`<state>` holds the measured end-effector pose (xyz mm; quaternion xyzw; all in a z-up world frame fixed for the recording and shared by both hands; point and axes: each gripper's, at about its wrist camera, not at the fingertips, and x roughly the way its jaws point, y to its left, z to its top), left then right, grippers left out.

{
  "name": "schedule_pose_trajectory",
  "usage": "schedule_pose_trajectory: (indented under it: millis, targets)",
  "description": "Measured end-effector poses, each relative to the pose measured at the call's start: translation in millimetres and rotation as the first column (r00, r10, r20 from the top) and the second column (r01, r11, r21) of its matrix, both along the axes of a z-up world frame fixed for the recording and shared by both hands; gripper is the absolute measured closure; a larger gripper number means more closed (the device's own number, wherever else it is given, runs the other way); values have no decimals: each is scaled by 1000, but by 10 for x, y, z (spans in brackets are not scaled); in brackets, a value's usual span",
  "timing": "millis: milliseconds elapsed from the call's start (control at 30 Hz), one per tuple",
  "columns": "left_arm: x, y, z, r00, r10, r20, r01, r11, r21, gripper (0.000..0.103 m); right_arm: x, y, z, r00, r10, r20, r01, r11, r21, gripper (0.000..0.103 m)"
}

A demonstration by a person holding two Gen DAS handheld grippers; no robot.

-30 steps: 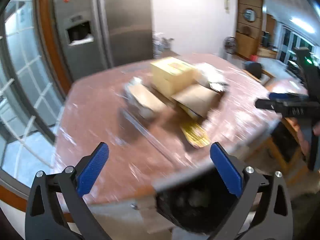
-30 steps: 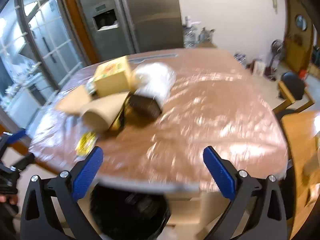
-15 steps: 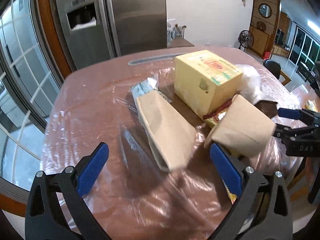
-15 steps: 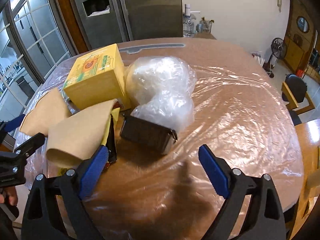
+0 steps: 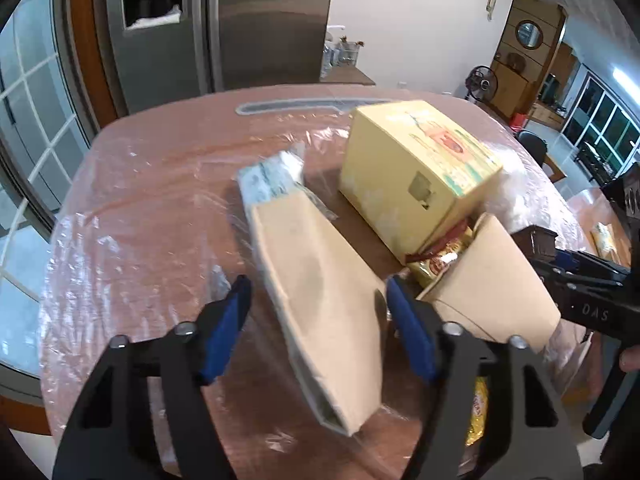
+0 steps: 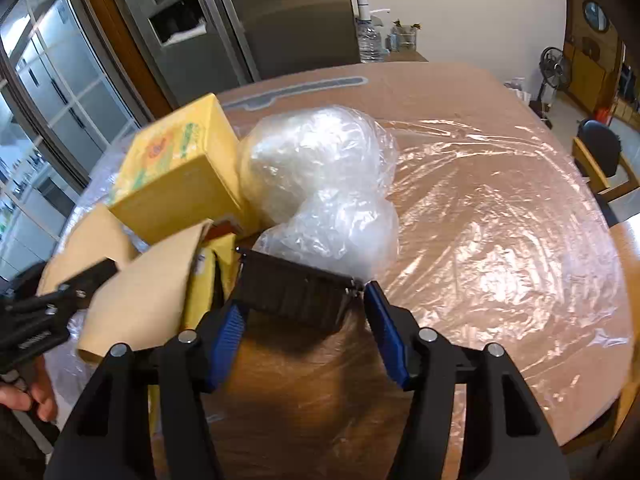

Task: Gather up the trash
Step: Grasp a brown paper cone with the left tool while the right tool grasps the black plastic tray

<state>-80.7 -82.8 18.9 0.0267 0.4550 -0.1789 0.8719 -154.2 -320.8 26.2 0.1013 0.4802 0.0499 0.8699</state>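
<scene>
A pile of trash lies on the plastic-covered table [image 5: 160, 184]. In the left wrist view my left gripper [image 5: 318, 320] is open, its blue pads on either side of a flat tan carton [image 5: 320, 292]. Beyond it are a yellow box [image 5: 416, 172], a second tan carton [image 5: 492, 292] and a yellow-red wrapper [image 5: 444, 258]. In the right wrist view my right gripper [image 6: 304, 324] is open around a small dark brown tray [image 6: 292, 292]. Behind the tray are two clear plastic bags [image 6: 320, 184], with the yellow box [image 6: 180, 172] to their left.
A steel fridge [image 5: 224, 24] stands behind the table. A chair [image 6: 600, 160] sits at the far right of the table. The other gripper shows at the right edge of the left wrist view [image 5: 592, 292] and at the left edge of the right wrist view [image 6: 44, 312].
Both grippers have moved forward over the table and closer to the pile. Their jaws have narrowed, the left around the flat tan carton, the right around the dark tray.
</scene>
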Motion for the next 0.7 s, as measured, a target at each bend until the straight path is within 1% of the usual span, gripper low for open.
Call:
schedule_pose_trajectory:
  millis: [67,200,300,433,500,700]
  targets:
    - [10,2,-35,1000,-7,-24,6,1000,-22,53,-5,-5,-6,1000,9,1,-9,1000,12,49]
    - [-1,34,-18,1000,-4,-23,3,999,-48,59,-70,-25,9,1000,25,6,-25,999,42,51]
    - [-41,60,17,1000,-5,-12,5,999,-47,62,-125,-85,20,1000,21,11,-22,998,62,51]
    - [-125,116,60,1000,2,2,-2,999,-40,65,-209,-144,64,999,22,23,-24,998,58,51]
    - [-161,132,78,1000,3,-1,-3,999,-50,69,-219,-164,92,999,24,30,-26,998,56,51]
    - [-281,178,120,1000,-1,3,2,999,-51,73,-289,-208,189,998,40,46,-43,997,71,51]
